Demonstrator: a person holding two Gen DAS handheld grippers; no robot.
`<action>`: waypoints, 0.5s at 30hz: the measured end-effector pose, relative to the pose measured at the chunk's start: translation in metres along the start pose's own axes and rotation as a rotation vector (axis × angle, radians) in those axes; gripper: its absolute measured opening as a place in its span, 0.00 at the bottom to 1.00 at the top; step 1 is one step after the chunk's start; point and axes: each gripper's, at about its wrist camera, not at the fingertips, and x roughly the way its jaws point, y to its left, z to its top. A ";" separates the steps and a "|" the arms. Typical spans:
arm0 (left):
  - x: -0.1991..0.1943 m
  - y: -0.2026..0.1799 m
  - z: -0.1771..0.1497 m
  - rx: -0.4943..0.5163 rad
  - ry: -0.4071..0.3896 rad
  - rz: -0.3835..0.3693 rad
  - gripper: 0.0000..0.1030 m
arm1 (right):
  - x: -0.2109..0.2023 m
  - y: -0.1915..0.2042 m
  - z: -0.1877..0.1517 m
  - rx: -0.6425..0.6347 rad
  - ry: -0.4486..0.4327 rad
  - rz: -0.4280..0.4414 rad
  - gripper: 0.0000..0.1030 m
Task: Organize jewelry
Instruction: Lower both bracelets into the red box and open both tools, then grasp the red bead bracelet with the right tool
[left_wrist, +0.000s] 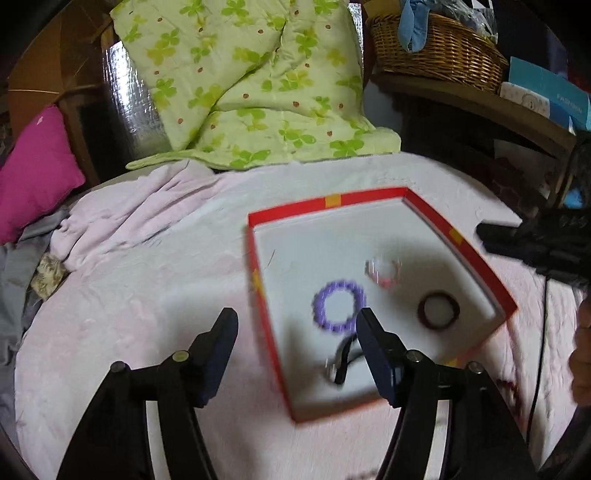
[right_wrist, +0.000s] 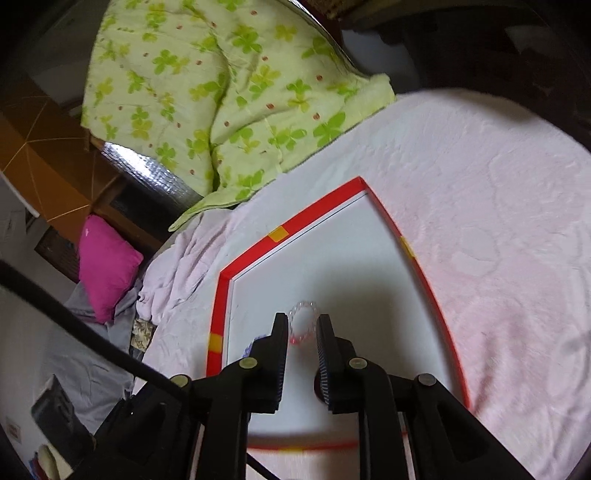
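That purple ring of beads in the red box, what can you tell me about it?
The purple bracelet is a closed loop of small rounded lilac beads, apparently strung together, blurred in the left wrist view. It lies flat on the white floor of the red-rimmed box, towards its left wall, apart from the clear bracelet and the dark bracelet. The left gripper stands open just in front of it; its right finger overlaps the loop's edge in the picture. Nothing visibly grips it.

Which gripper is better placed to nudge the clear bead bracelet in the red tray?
Right. The right gripper sits just over the clear bead bracelet, which shows between its slightly parted fingers. The left gripper is open nearer the purple bracelet, with the clear one farther off.
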 end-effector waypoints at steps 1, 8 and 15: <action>-0.004 0.001 -0.004 -0.003 0.006 0.008 0.66 | -0.007 0.001 -0.003 0.000 -0.007 0.002 0.21; -0.047 0.003 -0.044 -0.009 -0.013 0.070 0.70 | -0.058 0.008 -0.039 -0.055 -0.031 -0.006 0.23; -0.075 -0.003 -0.093 -0.005 0.001 0.045 0.71 | -0.105 -0.011 -0.089 -0.063 -0.026 0.010 0.23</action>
